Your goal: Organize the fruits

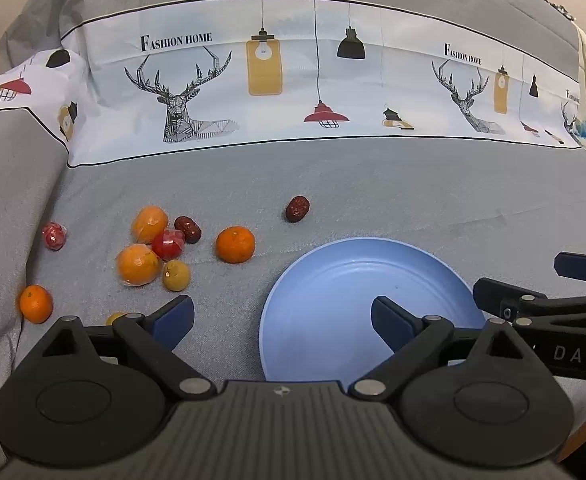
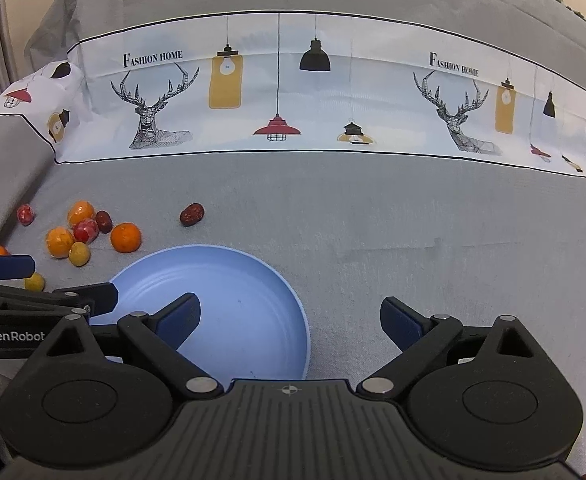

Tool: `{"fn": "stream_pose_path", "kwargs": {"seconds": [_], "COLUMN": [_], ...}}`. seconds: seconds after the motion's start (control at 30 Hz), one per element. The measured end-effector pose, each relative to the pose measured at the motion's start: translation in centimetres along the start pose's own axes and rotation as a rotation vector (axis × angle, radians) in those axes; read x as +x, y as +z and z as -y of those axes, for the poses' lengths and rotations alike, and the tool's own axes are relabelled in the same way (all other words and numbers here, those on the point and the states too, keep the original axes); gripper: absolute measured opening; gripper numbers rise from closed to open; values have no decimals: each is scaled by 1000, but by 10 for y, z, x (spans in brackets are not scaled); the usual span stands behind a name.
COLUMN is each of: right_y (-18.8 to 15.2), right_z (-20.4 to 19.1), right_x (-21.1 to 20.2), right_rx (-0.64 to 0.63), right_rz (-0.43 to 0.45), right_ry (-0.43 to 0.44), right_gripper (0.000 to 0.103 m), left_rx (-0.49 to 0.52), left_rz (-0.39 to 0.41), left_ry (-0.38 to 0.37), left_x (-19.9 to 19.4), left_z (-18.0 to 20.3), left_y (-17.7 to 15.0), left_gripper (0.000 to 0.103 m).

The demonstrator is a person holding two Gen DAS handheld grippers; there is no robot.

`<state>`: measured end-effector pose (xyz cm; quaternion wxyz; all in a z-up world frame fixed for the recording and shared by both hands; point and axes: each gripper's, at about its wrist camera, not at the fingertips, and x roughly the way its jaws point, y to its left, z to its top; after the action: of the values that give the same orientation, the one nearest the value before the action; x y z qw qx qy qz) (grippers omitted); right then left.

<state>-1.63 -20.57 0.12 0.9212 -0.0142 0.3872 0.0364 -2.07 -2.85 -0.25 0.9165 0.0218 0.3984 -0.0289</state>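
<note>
Left gripper (image 1: pixel 282 320): level, jaws spread wide, holding nothing, over the plate's (image 1: pixel 333 276) left rim.
Right gripper (image 2: pixel 290 320): level, jaws wide apart, holding nothing, over the plate's right edge.

Bare grey cloth (image 2: pixel 413 240) lay open to the right of the round light-blue plastic plate (image 2: pixel 253 280), wide enough for tongs to pass. Left of the plate, a tight cluster of small orange, red and yellowish fruits (image 1: pixel 153 248) crowded the way, several touching. A lone dark-red wrinkled date (image 1: pixel 297 208) sat apart behind the plate, with clear cloth around it.
</note>
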Motion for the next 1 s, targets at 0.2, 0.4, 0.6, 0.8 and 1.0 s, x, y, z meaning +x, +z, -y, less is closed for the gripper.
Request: {"fn": "stream_pose_path", "kwargs": {"seconds": [0.2,0.4,0.6,0.8,1.0], "right_y": [-1,-2,-2,0,4], "right_z": [3,0,-1,0,3], "right_x": [3,2,2,1,0], "right_rx": [13,-2,2,-8,56], "right_rz": [-10,-8,-14,-6,8], "right_ry": [-20,-17,-10,-17,24], "right_gripper": [97,97,96,76,69], "left_rx": [6,13,21,50,72], "left_rz": [-6,-4,1,-4,-41], "left_ry": [-2,4,8,22,-14], "left_x": [1,1,1,0,0], "left_z": [2,3,4,8,5], "left_y": [0,0,0,-1,5], "left_gripper": [97,97,97,96,85]}}
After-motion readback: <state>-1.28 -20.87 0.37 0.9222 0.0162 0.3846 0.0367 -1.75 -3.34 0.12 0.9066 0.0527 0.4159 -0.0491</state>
